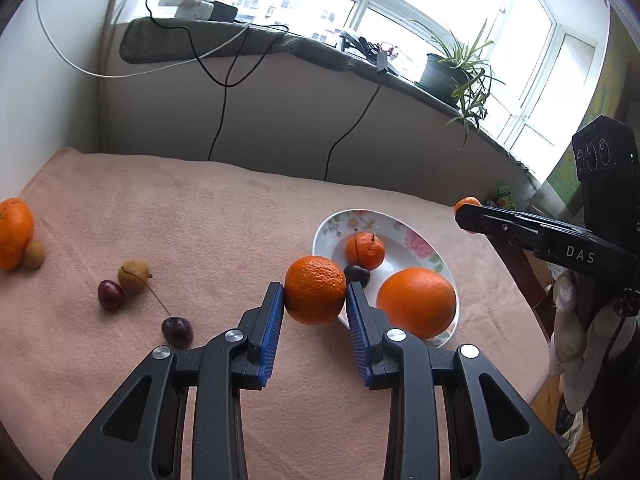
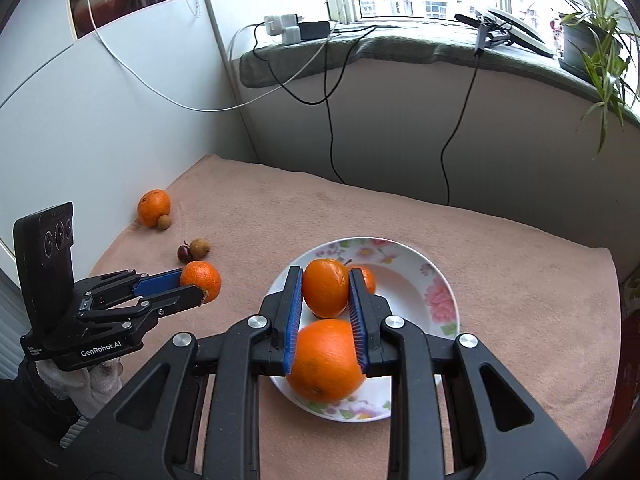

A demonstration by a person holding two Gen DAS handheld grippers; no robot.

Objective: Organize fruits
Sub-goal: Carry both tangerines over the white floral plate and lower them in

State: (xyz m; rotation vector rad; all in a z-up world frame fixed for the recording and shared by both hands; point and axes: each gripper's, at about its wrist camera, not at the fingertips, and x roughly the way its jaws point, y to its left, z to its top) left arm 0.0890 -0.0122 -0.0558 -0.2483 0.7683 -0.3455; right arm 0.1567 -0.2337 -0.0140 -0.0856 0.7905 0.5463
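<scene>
My left gripper (image 1: pixel 315 292) is shut on a small orange (image 1: pixel 315 280), held above the pink cloth just left of the floral plate (image 1: pixel 328 232). In the right wrist view that left gripper (image 2: pixel 196 286) shows at the left with its orange (image 2: pixel 202 278). My right gripper (image 2: pixel 325 280) is shut on another orange (image 2: pixel 325 294) over the plate (image 2: pixel 440 276). In the plate lie a large orange (image 2: pixel 326 360), a tangerine (image 2: pixel 367 278) and a dark cherry (image 1: pixel 357 274). The right gripper (image 1: pixel 464 214) shows side-on at the right edge of the left wrist view.
Loose fruit lies on the cloth at the left: an orange (image 1: pixel 14 232) with a longan (image 1: pixel 35 254), another longan (image 1: pixel 134 276), two cherries (image 1: pixel 111 295). Behind are a wall, a sill with cables and a potted plant (image 1: pixel 444 72). The table edge runs close on the right.
</scene>
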